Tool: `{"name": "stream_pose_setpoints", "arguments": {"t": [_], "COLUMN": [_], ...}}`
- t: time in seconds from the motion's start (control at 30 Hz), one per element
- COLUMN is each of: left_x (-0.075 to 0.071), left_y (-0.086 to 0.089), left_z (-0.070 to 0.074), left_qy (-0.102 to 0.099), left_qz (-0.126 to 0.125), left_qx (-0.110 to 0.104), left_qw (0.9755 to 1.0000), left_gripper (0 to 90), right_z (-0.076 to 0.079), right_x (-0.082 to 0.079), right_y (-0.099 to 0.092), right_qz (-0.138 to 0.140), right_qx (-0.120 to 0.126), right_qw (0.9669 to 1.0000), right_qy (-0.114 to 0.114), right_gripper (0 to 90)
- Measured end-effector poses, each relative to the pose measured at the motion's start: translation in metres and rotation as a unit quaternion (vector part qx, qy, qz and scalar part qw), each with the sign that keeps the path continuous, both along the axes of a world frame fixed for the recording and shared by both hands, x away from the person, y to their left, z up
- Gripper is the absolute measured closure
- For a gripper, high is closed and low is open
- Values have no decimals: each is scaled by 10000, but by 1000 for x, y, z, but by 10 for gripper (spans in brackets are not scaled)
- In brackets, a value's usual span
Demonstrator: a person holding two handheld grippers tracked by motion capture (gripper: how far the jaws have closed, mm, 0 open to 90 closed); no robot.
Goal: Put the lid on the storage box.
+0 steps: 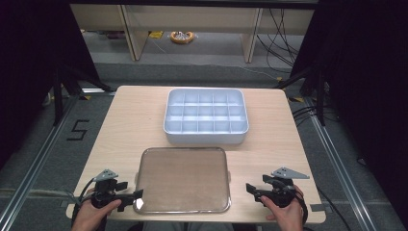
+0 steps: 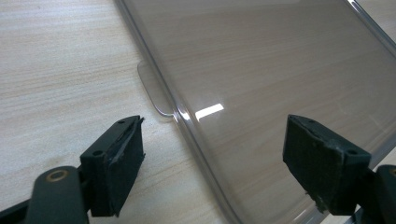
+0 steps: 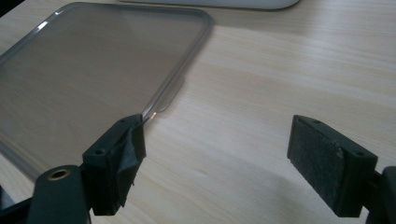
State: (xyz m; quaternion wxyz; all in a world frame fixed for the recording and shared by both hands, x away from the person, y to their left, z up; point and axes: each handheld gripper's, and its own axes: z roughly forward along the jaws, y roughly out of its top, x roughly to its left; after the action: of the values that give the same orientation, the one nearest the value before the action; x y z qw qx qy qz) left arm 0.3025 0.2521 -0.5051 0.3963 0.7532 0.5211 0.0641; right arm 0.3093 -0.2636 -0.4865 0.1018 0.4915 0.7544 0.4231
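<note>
Fingers [image 2: 116, 154] wide apart, empty

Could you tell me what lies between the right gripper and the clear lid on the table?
Bare tabletop: in the right gripper view, pale wood separates the right gripper from the clear lid; its jaws stand open and empty. The high view agrees.

The clear lid [image 1: 183, 179] lies flat at the 6 o'clock edge of the worktop [image 1: 130, 115]. The white tray [image 1: 206, 116] with many small boxes sits just past it, toward 12 o'clock, with only a thin strip of wood between them. Bare wood runs wide at 9 o'clock and 3 o'clock of both. The left gripper [image 1: 137, 198] sits at the lid's 8 o'clock corner, fingers wide apart. The right gripper [image 1: 251, 190] waits on bare wood at 3 o'clock, also wide.
</note>
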Motion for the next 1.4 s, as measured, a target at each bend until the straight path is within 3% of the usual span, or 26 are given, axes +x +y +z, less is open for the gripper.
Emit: {"name": "stream_pose_setpoints", "arguments": {"t": [0.07,0.1,0.13,0.23,0.27,0.33,0.37,0.43,0.5,0.53,0.57,0.63,0.67,0.77,0.87,1.0,1.13,1.27,1.3,1.37,1.4], "left_x": [0,0,0,-1,-1,-1,-1,-2,-3,-5,-5,-8,-9,-12,-12,-12,-12,-11,-11,-11,-12], "left_y": [0,0,1,-1,0,0,-2,-1,-2,-4,-3,-3,-4,-4,-6,-8,-12,-14,-14,-15,-15], "left_z": [0,0,0,-1,0,0,0,0,1,0,1,1,1,1,-2,-4,-5,-5,-5,-6,-5], "left_qy": [9,31,71,53,70,66,44,34,72,38,96,131,123,147,188,227,208,167,147,113,126], "left_qz": [0,-33,-132,-77,-160,-152,-89,-78,-153,-42,-119,-199,-189,-295,-242,-259,-313,-172,-163,-167,-179], "left_qx": [4,-18,27,6,65,41,-18,3,-13,-88,24,43,47,105,121,154,154,249,265,263,249], "left_qw": [10000,10000,9999,10000,9998,9999,9999,10000,9999,9999,9999,9997,9997,9994,9995,9993,9992,9994,9994,9995,9994], "left_gripper": [206,214,220,231,231,238,245,255,257,259,259,261,271,277,299,341,386,419,433,465,475], "right_z": [0,1,2,3,3,3,5,5,6,5,5,6,5,4,1,-2,-9,-13,-14,-17,-19], "right_x": [0,-3,-4,-6,-6,-5,-8,-8,-8,-9,-9,-9,-7,-6,-8,-4,2,6,6,9,10], "right_y": [1,6,6,11,11,13,18,21,21,25,25,28,28,33,47,53,63,68,71,74,77], "right_qz": [-2,-45,25,81,81,309,243,291,319,225,225,248,384,431,431,531,538,522,432,435,250], "right_qx": [-73,139,139,219,219,89,179,185,30,151,151,221,137,139,199,130,184,264,310,311,336], "right_qw": [10000,9999,9998,9996,9996,9995,9993,9992,9994,9991,9991,9986,9987,9984,9963,9958,9940,9930,9921,9926,9920], "right_qy": [-33,92,167,131,131,7,213,194,120,332,332,413,302,340,715,738,931,1025,1135,1093,1188], "right_gripper": [218,232,243,250,250,256,257,260,266,266,266,267,266,267,266,267,267,267,264,261,269]}}
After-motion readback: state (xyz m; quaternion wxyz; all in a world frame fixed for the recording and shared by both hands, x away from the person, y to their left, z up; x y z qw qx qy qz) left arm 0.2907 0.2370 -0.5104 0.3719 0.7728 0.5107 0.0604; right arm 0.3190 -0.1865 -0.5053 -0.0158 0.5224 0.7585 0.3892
